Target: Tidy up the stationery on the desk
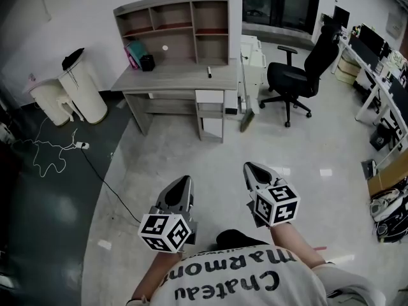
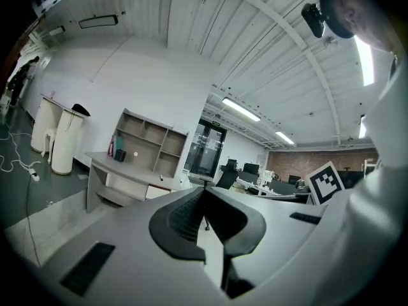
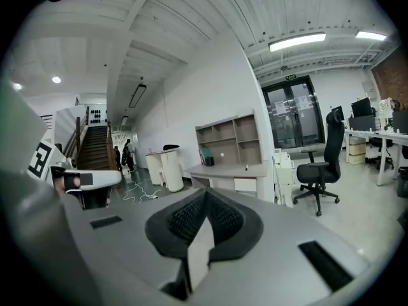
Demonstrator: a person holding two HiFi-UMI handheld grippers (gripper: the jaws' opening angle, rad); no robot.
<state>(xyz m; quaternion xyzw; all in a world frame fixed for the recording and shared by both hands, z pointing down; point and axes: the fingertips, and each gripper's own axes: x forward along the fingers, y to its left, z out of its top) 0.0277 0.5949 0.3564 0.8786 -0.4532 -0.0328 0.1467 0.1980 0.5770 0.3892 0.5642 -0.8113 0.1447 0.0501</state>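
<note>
A grey desk (image 1: 185,78) with a shelf hutch stands far ahead against the wall. On it are pink and teal books (image 1: 133,54), a black box (image 1: 148,62) and a small dark pen-like item (image 1: 209,72). Both grippers hang over the floor close to the person, well short of the desk. My left gripper (image 1: 185,179) has its jaws together with nothing between them, and the same goes for my right gripper (image 1: 247,166). The desk (image 2: 124,166) shows past the left gripper (image 2: 204,190), and the desk (image 3: 231,169) beyond the right gripper (image 3: 205,194).
A black office chair (image 1: 298,76) stands right of the desk, beside a white cabinet (image 1: 253,51). Two white bins (image 1: 71,93) stand left, with a cable and power strip (image 1: 78,146) on the floor. More desks (image 1: 382,69) and boxes line the right side.
</note>
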